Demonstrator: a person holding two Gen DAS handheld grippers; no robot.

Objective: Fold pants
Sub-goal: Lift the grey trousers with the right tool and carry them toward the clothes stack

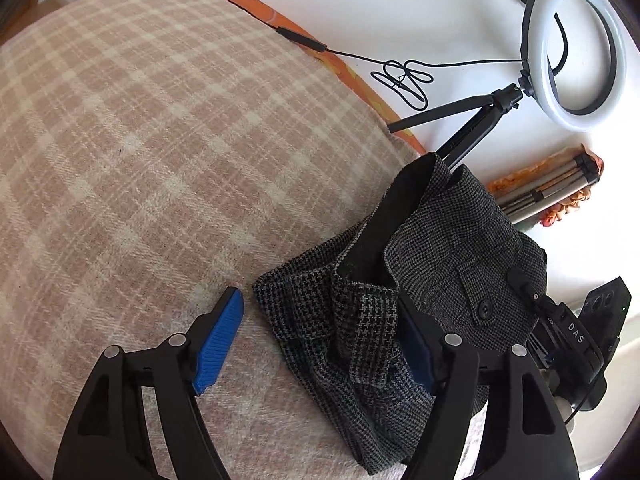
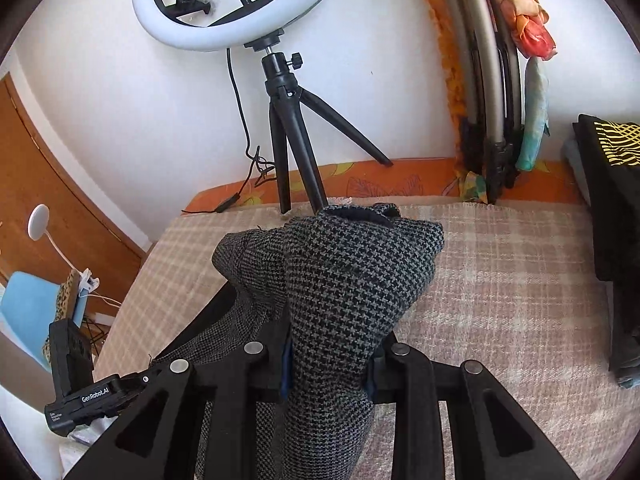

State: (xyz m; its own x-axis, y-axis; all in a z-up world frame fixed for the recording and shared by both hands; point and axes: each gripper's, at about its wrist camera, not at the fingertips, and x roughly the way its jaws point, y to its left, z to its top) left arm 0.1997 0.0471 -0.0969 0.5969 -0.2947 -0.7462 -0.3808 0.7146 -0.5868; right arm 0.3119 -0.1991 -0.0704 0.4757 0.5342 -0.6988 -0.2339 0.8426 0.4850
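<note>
The pants (image 1: 404, 280) are dark grey houndstooth, bunched on a pink and cream plaid blanket (image 1: 160, 140). My left gripper (image 1: 320, 340) is open, its blue pads wide apart; a fold of the pants lies between them and hides most of the right pad. The left pad (image 1: 220, 340) is bare above the blanket. In the right wrist view my right gripper (image 2: 326, 364) is shut on a thick fold of the pants (image 2: 352, 280), which drapes forward over the fingers and hides the tips. The right gripper's body (image 1: 576, 340) shows behind the pants in the left wrist view.
A ring light (image 2: 240, 4) on a black tripod (image 2: 292, 140) stands at the bed's far edge against the white wall, its cable (image 1: 400, 76) trailing. Folded tripod legs (image 2: 480, 100) lean on the wall. A stack of dark folded clothes (image 2: 612, 208) sits at the right.
</note>
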